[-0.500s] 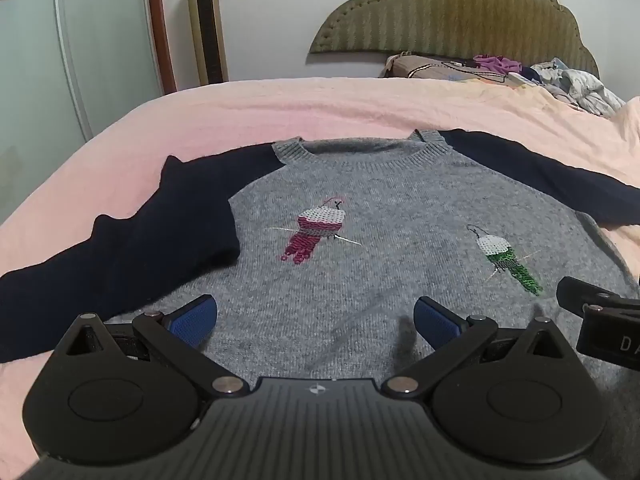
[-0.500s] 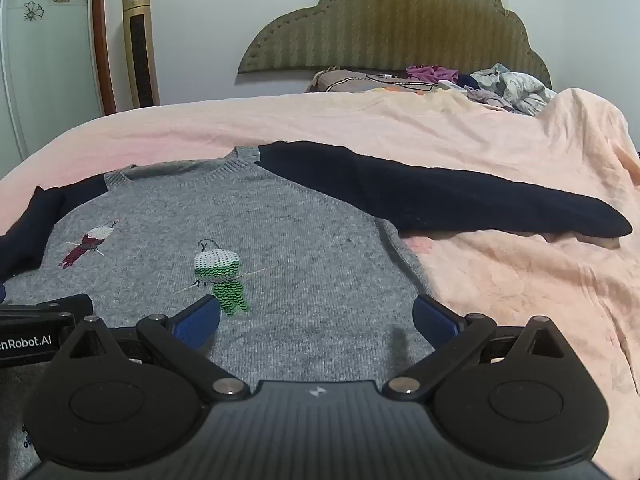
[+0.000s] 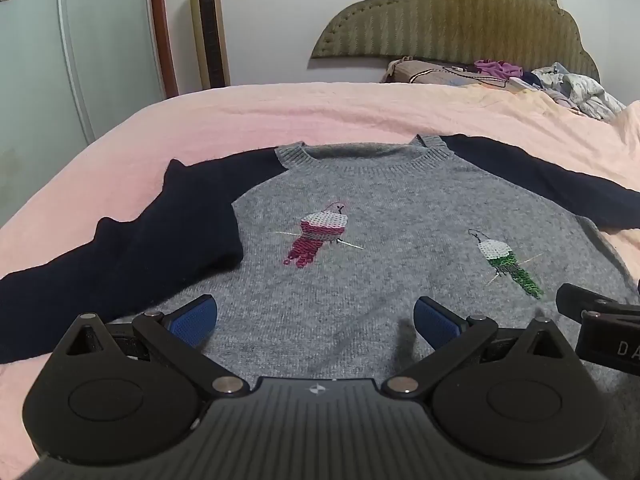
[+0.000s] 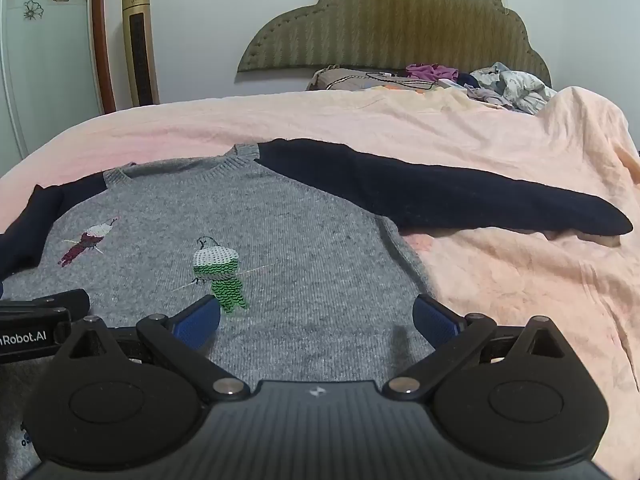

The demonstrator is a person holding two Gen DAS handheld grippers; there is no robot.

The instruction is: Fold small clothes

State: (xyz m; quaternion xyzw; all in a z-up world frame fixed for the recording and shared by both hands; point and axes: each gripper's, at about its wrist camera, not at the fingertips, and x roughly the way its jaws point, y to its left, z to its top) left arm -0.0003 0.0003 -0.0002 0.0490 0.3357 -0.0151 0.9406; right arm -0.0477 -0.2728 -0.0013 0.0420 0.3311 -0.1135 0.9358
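Observation:
A small grey sweater (image 3: 384, 208) with navy sleeves lies flat, front up, on a pink bedspread (image 3: 280, 112). It bears a red sequin bird (image 3: 320, 232) and a green one (image 3: 508, 264). Its left sleeve (image 3: 132, 252) bends down along the left side. Its right sleeve (image 4: 460, 196) stretches out to the right. My left gripper (image 3: 316, 320) is open and empty over the lower left part of the sweater. My right gripper (image 4: 316, 320) is open and empty over the lower right part of the sweater (image 4: 304, 240), beside its right side seam.
A padded headboard (image 3: 452, 20) stands at the far end, with a pile of loose clothes (image 3: 560, 84) and a pillow below it. A gold tower fan (image 3: 208, 24) and a glass door (image 3: 80, 40) stand at the back left. The bedspread (image 4: 520, 288) extends to the right.
Both grippers have edged slightly forward over the sweater. Both stay open and the sweater has not moved.

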